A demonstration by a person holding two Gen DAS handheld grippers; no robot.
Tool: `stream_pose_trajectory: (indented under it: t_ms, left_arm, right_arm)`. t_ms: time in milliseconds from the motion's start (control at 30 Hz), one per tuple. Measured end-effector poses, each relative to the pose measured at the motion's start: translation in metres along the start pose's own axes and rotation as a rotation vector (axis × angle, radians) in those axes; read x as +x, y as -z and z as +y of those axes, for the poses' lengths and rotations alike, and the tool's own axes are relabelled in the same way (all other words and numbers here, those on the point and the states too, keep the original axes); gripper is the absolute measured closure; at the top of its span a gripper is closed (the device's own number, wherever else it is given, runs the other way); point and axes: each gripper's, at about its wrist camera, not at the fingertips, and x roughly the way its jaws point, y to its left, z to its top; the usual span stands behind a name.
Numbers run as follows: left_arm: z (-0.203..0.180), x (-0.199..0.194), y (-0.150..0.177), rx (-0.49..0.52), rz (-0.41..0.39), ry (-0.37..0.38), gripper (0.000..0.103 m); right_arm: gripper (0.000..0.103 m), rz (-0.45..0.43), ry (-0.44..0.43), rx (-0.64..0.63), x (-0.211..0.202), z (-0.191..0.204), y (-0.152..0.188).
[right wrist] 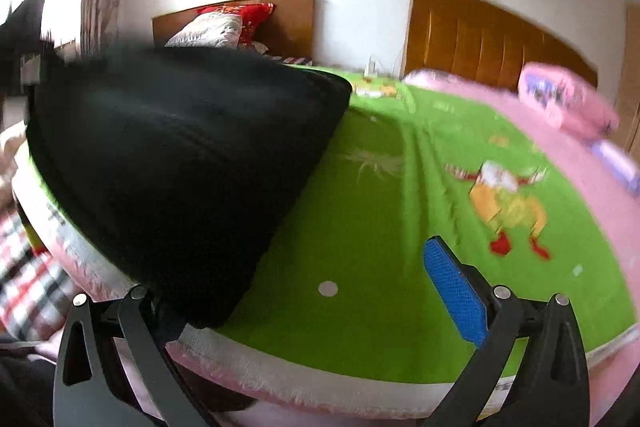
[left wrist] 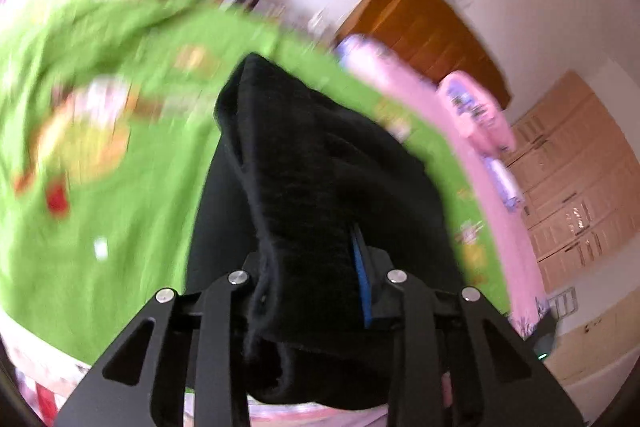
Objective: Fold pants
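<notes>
The left tongs (left wrist: 316, 279) are gripping a thick bunch of the black fleecy pants (left wrist: 320, 163), the dark fabric filling the narrow gap between the two black fingers, with only a sliver of the blue ribbed pad (left wrist: 362, 279) showing at the right finger. The cloth is rising up in a peak ahead of the tongs and hanging over the bright green blanket with cartoon figures (left wrist: 120, 211) that is covering the bed. This view is blurring with movement.

The right tongs (right wrist: 320, 291) are standing wide apart and holding nothing; the blue pad on the right finger (right wrist: 454, 293) is lying bare over the green blanket (right wrist: 360, 227). The black pants (right wrist: 176, 171) are bulging in a large mound at the left of this view, draping over the left finger so that its tip is hidden; I cannot tell whether the fabric is only resting against it.

A pink patterned pillow (right wrist: 568, 103) is lying near the orange-brown wooden headboard (right wrist: 492, 39) at the far side of the bed. A second wooden headboard with red and white bedding (right wrist: 228, 27) is standing against the white wall behind the pants.
</notes>
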Motion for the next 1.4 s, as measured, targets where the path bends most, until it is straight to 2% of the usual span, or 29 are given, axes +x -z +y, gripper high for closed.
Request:
stream_pose_trajectory:
  t_ms: [67, 133, 200, 333, 433, 500, 567, 600, 633, 667, 700, 733, 800, 867, 900, 1000, 1033, 1067, 1133, 1267, 1400]
  left_arm:
    - [0.012, 0.001, 0.007, -0.03, -0.029, 0.063, 0.071]
    - [0.013, -0.004, 0.006, -0.042, -0.036, 0.074, 0.071]
    - [0.008, -0.002, 0.006, -0.025, -0.042, 0.043, 0.071]
    - [0.007, -0.003, 0.009, -0.029, -0.058, 0.032, 0.071]
    - [-0.002, -0.004, 0.01, -0.003, -0.07, -0.019, 0.07]
    - [-0.008, -0.005, 0.012, 0.004, -0.075, -0.054, 0.06]
    - [-0.014, -0.015, 0.014, 0.013, -0.092, -0.115, 0.05]
    - [-0.019, -0.023, 0.015, 0.03, -0.114, -0.177, 0.035]
    - [-0.03, -0.037, 0.017, 0.064, -0.178, -0.307, 0.027]
    - [-0.039, -0.048, 0.02, 0.098, -0.24, -0.396, 0.022]
    - [-0.052, -0.058, 0.022, 0.143, -0.294, -0.445, 0.021]
    - [-0.068, -0.067, 0.025, 0.203, -0.322, -0.431, 0.021]
    - [-0.091, -0.068, 0.029, 0.279, -0.318, -0.338, 0.015]
    - [-0.115, -0.054, 0.034, 0.374, -0.277, -0.256, 0.012]
    - [-0.122, -0.044, 0.037, 0.403, -0.257, -0.247, 0.012]
    - [-0.13, -0.009, 0.042, 0.448, -0.192, -0.265, 0.012]
    - [-0.128, 0.0, 0.045, 0.454, -0.173, -0.285, 0.012]
    - [-0.121, 0.011, 0.048, 0.464, -0.157, -0.336, 0.012]
    - [-0.112, 0.018, 0.056, 0.497, -0.154, -0.387, 0.012]
    - [-0.104, 0.012, 0.068, 0.536, -0.194, -0.348, 0.012]
    - [-0.105, 0.016, 0.066, 0.531, -0.208, -0.363, 0.012]
  right_arm:
    - [0.004, 0.0, 0.005, -0.008, 0.0, 0.0, 0.0]
    - [0.004, 0.003, 0.007, -0.013, 0.0, 0.001, -0.001]
    - [0.004, 0.006, 0.001, -0.008, 0.003, -0.001, -0.002]
    - [0.004, 0.014, -0.028, 0.015, 0.002, -0.002, -0.001]
    - [0.004, 0.029, -0.063, 0.039, 0.004, -0.006, -0.001]
    - [0.004, 0.049, -0.095, 0.039, 0.003, -0.008, -0.002]
    - [0.004, 0.072, -0.143, 0.009, -0.003, -0.006, -0.003]
    - [0.004, 0.074, -0.162, -0.02, -0.01, -0.005, -0.003]
    - [0.004, 0.069, -0.213, -0.051, -0.019, -0.005, -0.004]
    - [0.004, 0.052, -0.256, -0.061, -0.027, -0.005, -0.005]
    - [0.004, 0.018, -0.301, -0.062, -0.038, -0.006, -0.007]
    - [0.004, -0.023, -0.349, -0.052, -0.048, -0.008, -0.014]
    - [0.004, -0.064, -0.391, -0.035, -0.054, -0.008, -0.025]
    - [0.004, -0.087, -0.382, -0.037, -0.048, -0.001, -0.039]
    - [0.004, -0.086, -0.358, -0.046, -0.042, 0.005, -0.045]
    - [0.004, -0.054, -0.274, -0.055, -0.017, 0.023, -0.054]
    - [0.004, -0.038, -0.268, -0.061, -0.01, 0.026, -0.054]
    - [0.004, -0.015, -0.269, -0.078, -0.003, 0.032, -0.05]
    - [0.004, -0.001, -0.289, -0.083, 0.002, 0.035, -0.043]
    - [0.004, 0.075, -0.359, -0.023, 0.015, 0.029, -0.029]
    - [0.004, 0.078, -0.364, -0.002, 0.018, 0.029, -0.025]
